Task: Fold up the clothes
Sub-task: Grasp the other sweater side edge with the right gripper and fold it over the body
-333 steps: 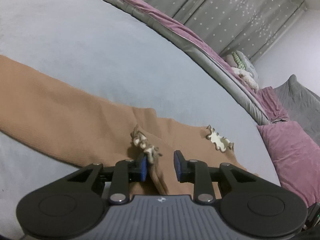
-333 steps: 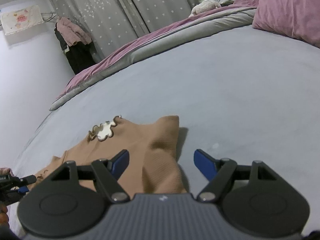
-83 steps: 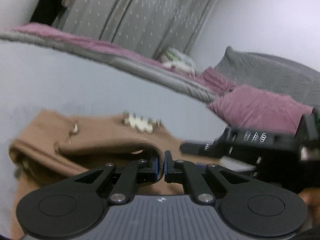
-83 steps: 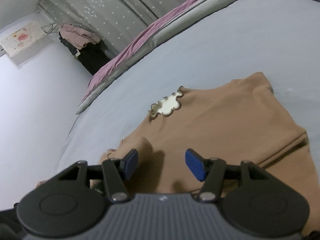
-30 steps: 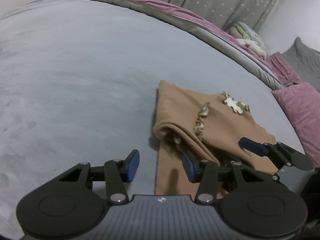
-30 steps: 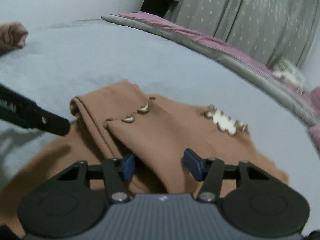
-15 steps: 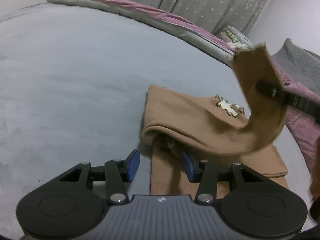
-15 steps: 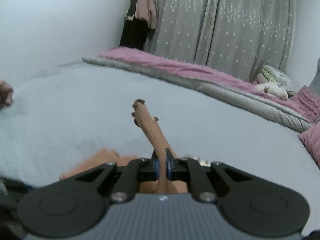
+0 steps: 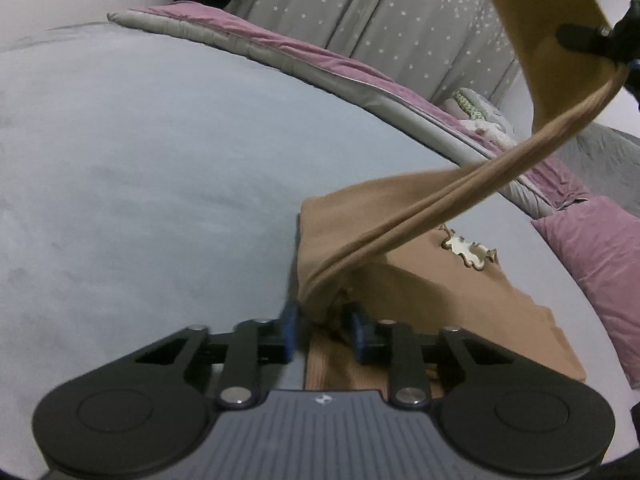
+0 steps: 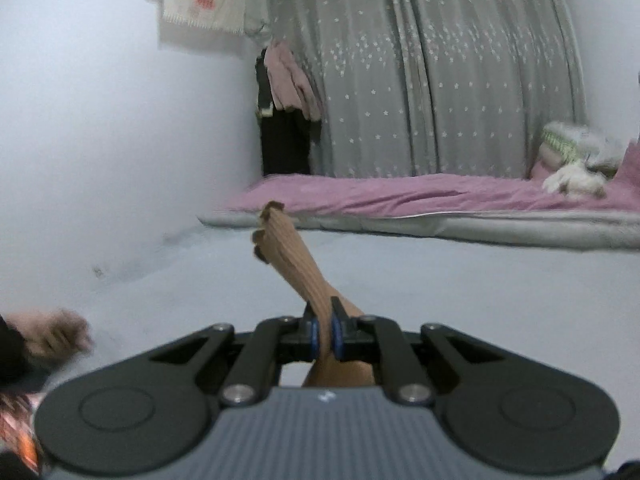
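Left gripper [image 9: 323, 330]: jaws spread, straddling the garment's [image 9: 460, 288] bunched edge on the bed [image 9: 160, 152]. Right gripper [image 10: 325, 334]: pinched on its raised sleeve [image 10: 288, 256]. Step, likely: sleeve fold. Next: lay sleeve flat across body.

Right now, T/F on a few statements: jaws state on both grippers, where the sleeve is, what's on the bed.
1. The right gripper has its jaws shut on the tan ribbed sleeve. True.
2. The left gripper is shut tight on cloth. False: its jaws stand apart, straddling a fold of the tan knit top.
3. The sleeve lies flat on the pale blue bedsheet. False: it is lifted into the air.
4. A cream scalloped patch shows on the top. True.
5. The pink pillow sits on the top. False: it lies beside it.
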Motion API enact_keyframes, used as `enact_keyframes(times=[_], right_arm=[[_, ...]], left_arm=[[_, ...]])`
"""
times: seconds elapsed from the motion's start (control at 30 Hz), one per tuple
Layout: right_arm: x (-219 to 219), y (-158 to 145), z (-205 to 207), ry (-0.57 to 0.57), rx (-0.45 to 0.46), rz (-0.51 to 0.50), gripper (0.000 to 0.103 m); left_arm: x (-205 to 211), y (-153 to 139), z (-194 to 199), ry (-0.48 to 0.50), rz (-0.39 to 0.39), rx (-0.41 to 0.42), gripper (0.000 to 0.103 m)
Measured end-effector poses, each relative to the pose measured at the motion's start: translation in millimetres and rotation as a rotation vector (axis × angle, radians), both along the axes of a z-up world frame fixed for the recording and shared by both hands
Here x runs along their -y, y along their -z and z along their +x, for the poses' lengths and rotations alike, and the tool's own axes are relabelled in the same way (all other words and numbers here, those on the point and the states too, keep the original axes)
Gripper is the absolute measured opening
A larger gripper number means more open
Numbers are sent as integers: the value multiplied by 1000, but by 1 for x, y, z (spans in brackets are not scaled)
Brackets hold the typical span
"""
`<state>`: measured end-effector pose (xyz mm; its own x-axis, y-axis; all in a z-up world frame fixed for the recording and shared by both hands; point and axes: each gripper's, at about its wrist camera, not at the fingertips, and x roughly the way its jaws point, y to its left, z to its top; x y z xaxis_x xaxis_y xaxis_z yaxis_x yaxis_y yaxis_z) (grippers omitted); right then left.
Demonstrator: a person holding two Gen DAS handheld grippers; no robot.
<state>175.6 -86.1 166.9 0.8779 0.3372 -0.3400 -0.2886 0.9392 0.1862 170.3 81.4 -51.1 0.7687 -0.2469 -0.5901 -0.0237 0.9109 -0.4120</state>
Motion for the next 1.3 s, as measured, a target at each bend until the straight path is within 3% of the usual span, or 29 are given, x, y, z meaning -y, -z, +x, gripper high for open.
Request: enact_keyframes(times=[0.2, 0.57, 0.7, 0.8, 0.93, 1.03, 1.2, 1.3], right_arm=[[53, -1, 13, 20, -50, 198, 7], [171, 84, 23, 72, -178, 527, 7], [194, 113, 21, 90, -194, 555, 7], [200, 129, 23, 104, -214, 565, 7], [207, 146, 20, 103, -227, 573, 7], [211, 154, 17, 100, -234, 571, 7], [214, 167, 13, 95, -242, 577, 7], [217, 171, 13, 90, -235, 583, 7]], left_arm=[[-3, 9, 2, -12, -35, -28, 18], [-11, 4, 4, 54, -63, -53, 21], [-24, -11, -1, 121, -55, -36, 20], [-31, -28, -6, 158, 10, -16, 20], [-39, -40, -7, 121, 4, 45, 19], [-34, -40, 0, 110, -43, 102, 18], [-12, -19, 10, 161, -63, 109, 13], [0, -9, 12, 202, -6, 88, 11]])
